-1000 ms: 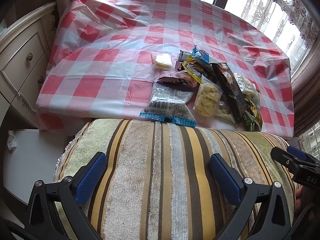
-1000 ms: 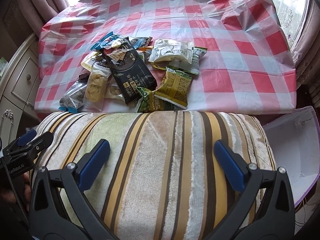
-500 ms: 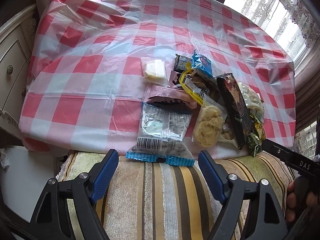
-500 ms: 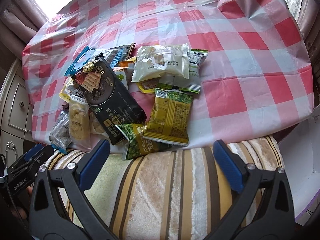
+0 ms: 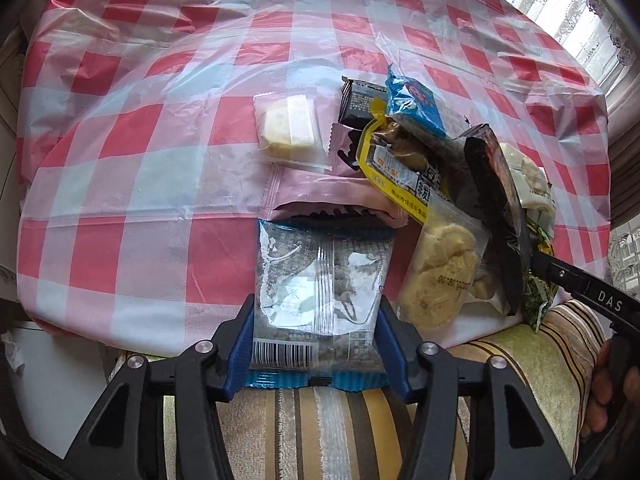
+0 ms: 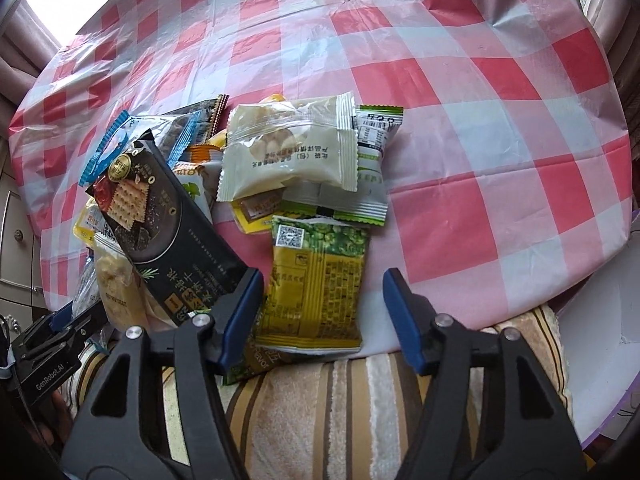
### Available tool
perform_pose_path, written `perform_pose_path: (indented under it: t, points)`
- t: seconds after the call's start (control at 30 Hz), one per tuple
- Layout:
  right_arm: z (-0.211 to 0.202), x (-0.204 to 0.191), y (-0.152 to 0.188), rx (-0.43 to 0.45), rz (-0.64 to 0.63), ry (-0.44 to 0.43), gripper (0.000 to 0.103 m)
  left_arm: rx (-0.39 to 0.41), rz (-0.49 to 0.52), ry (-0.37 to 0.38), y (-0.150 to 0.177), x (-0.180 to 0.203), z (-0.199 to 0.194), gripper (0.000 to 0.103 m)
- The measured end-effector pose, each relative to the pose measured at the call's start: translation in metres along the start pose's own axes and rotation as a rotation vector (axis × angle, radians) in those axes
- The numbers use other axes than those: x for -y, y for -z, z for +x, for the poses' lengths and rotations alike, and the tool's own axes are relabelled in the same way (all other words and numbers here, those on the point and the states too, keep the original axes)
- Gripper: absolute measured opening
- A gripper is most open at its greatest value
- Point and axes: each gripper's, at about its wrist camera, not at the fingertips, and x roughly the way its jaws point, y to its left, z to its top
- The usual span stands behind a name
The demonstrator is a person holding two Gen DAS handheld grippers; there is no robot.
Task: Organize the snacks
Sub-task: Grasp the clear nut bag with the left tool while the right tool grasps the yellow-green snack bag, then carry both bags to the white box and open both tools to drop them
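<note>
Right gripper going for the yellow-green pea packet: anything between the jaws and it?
Nothing visible blocks it. The right gripper straddles the yellow-green pea packet, jaws closing: left pad at the packet's edge, a gap at the right pad. The black cracker pack crowds the left finger, and another green packet lies underneath.

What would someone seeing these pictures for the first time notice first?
Probably the heap of snack packets piled at the near edge of the red and white checked tablecloth. Next, the left gripper closing around a silver packet with blue ends, its pads at the packet's sides. The right gripper is closing over a yellow-green packet, one pad clearly apart from it.
</note>
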Motion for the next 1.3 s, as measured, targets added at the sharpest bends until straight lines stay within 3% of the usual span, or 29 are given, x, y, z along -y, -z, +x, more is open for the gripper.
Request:
perform_pose_path:
  t: [0.03, 0.2, 0.4, 0.73, 1.0, 1.3]
  points:
    - [0.0, 0.0, 0.0, 0.003, -0.002, 0.009, 0.048, 0.003, -0.003, -0.001, 0.001, 0.0, 0.0, 0.053]
    - [-0.005, 0.001, 0.005, 0.017, -0.004, 0.004, 0.042, 0.034, -0.029, -0.028, 0.008, -0.003, -0.01, 0.049]
    - [-0.023, 0.001, 0.011, 0.075, -0.016, 0.015, 0.041, 0.087, -0.067, -0.048, 0.018, -0.011, -0.031, 0.048]
    - [-0.057, 0.012, 0.02, 0.174, -0.017, 0.021, 0.041, 0.197, -0.042, -0.095, 0.018, 0.015, -0.062, 0.047]
    - [-0.077, 0.051, 0.025, 0.225, 0.045, 0.033, 0.041, 0.221, 0.114, 0.004, 0.016, 0.093, -0.075, 0.047]
    - [-0.1, 0.143, 0.044, 0.251, 0.215, 0.094, 0.041, 0.171, 0.308, 0.187, 0.025, 0.207, -0.069, 0.047]
